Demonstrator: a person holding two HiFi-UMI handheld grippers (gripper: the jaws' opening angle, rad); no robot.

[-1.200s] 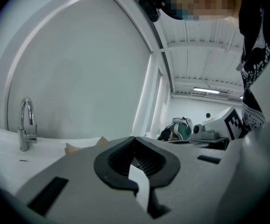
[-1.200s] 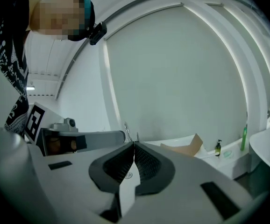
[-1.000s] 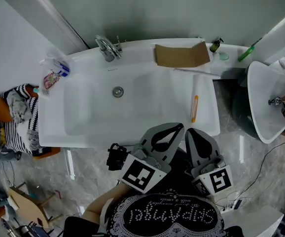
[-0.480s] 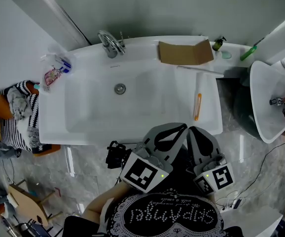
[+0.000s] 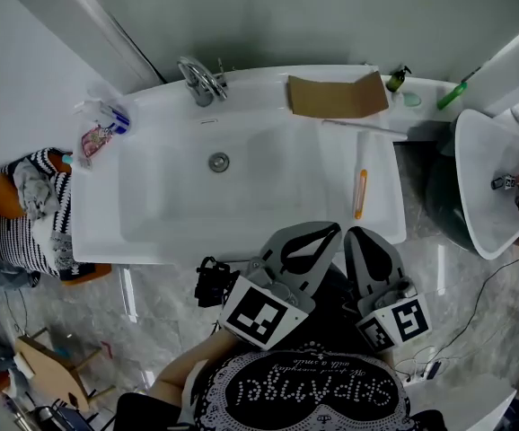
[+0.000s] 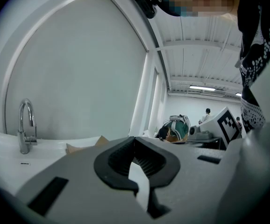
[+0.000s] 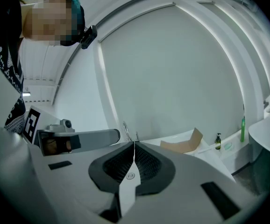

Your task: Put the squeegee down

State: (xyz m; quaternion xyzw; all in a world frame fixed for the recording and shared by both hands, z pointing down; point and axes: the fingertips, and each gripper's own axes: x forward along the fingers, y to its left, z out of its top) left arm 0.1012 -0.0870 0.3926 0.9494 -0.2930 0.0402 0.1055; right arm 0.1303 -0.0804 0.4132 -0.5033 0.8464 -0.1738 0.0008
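Along the lower middle of the head view, the left gripper (image 5: 333, 228) and the right gripper (image 5: 353, 233) are sitting side by side, just in front of the near rim of a white bathtub (image 5: 152, 232), both pointing toward the top of the frame. In the left gripper view, the left gripper (image 6: 135, 138) is showing its jaws meeting at the tips with nothing between the ribbed pads. In the right gripper view, the right gripper (image 7: 134, 144) is likewise pressing its jaws together along one thin line, and it is carrying nothing.

Right of centre in the head view, a slim thing with an orange handle (image 5: 360, 193) is lying on the tub's right rim, running up and down the frame. It is probably the squeegee, though it is showing too small to make out a blade. It is lying apart from both grippers, above and slightly right of their tips. Above it, a thin white rod (image 5: 364, 127) is lying across the rim, just below a piece of brown cardboard (image 5: 336, 95). A chrome faucet (image 5: 198, 81) is standing at the tub's upper left, and a round drain (image 5: 219, 161) is sitting in the floor of the tub below it.
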